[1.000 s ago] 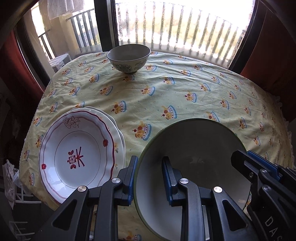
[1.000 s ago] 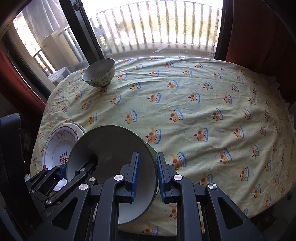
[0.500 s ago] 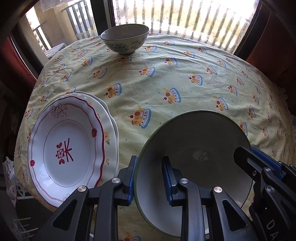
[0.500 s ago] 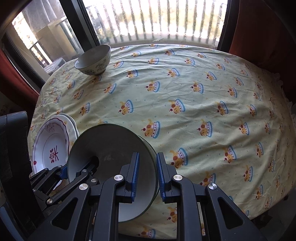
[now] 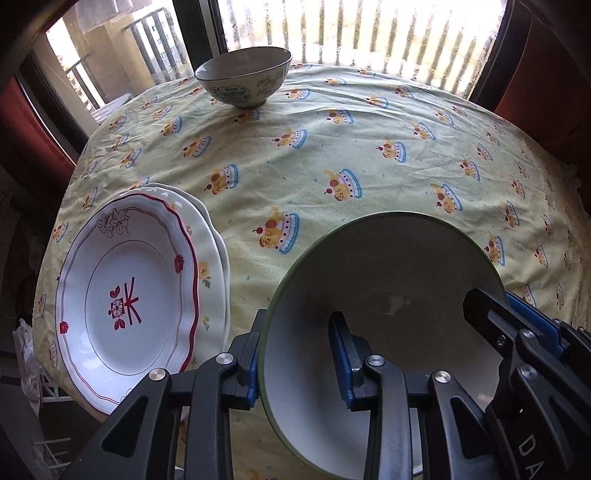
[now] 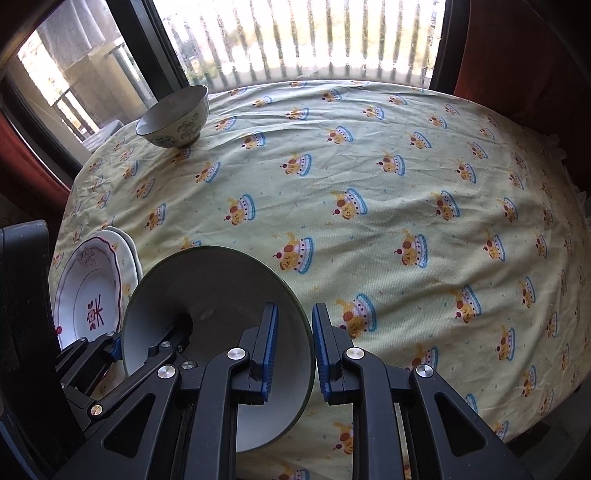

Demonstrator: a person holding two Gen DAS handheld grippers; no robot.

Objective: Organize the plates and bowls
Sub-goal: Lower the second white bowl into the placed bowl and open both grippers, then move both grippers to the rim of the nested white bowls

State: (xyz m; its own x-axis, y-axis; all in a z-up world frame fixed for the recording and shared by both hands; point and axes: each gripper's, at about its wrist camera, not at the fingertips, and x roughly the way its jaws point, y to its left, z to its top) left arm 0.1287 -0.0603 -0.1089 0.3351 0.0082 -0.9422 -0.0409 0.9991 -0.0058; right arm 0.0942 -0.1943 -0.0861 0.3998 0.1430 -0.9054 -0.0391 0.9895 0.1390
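The large green-rimmed bowl (image 5: 388, 280) sits low over the near part of the surface (image 5: 332, 147), which is covered by a pale yellow tablecloth printed with cake motifs, and it is straddled at two opposite points of its rim. The left gripper (image 5: 297, 363) straddles the bowl's left rim: one blue-padded finger is outside the wall and the other is inside the bowl. Its fingers have just been opening, and a visible gap now separates the inner pad from the wall, so the rim stands between them without being pressed. The right gripper (image 6: 293, 350) takes the opposite rim with one finger inside and one outside; its fingers are drawn close together and clamped on the bowl wall. Whether the bowl's base touches the cloth cannot be told, since the base is hidden. To the left of the bowl, just beside it, lies a stack of plates: a white plate with a red wavy border and a red centre emblem (image 5: 125, 299) rests on a cream plate with a small flower print (image 5: 208, 266). A small patterned bowl (image 5: 243, 79) stands upright at the far edge of the surface, well apart from the large bowl, in front of a window with a railing (image 5: 369, 33).
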